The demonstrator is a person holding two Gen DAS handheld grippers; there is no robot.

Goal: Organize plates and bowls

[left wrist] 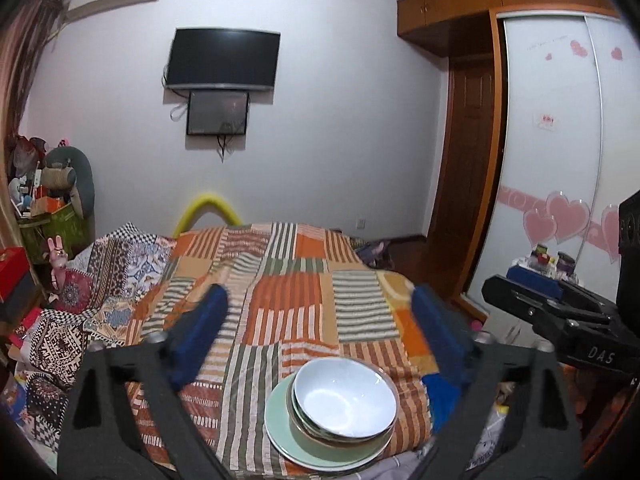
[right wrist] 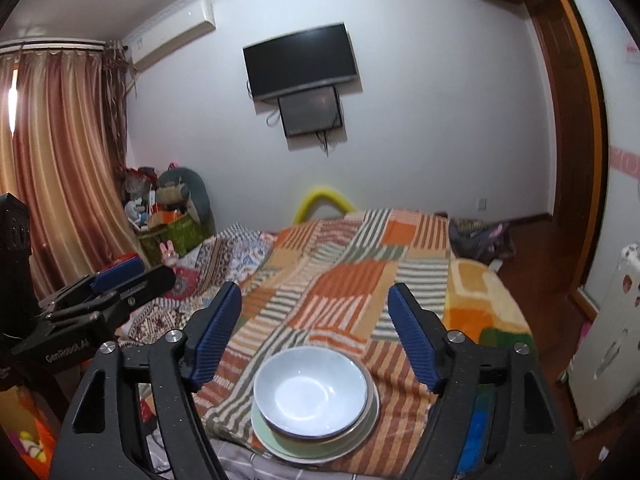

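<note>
A white bowl is nested in a second bowl, and both stand on a pale green plate at the near edge of a striped patchwork bed cover. The stack also shows in the right wrist view, the bowl on the plate. My left gripper is open and empty, above and behind the stack. My right gripper is open and empty too, held over the bed behind the stack. Each gripper shows in the other's view, the right one at the right and the left one at the left.
The bed fills the middle. Patterned bedding and a cluttered box with toys lie left. A wardrobe with sliding doors stands right, a white radiator near it. Curtains hang at the left.
</note>
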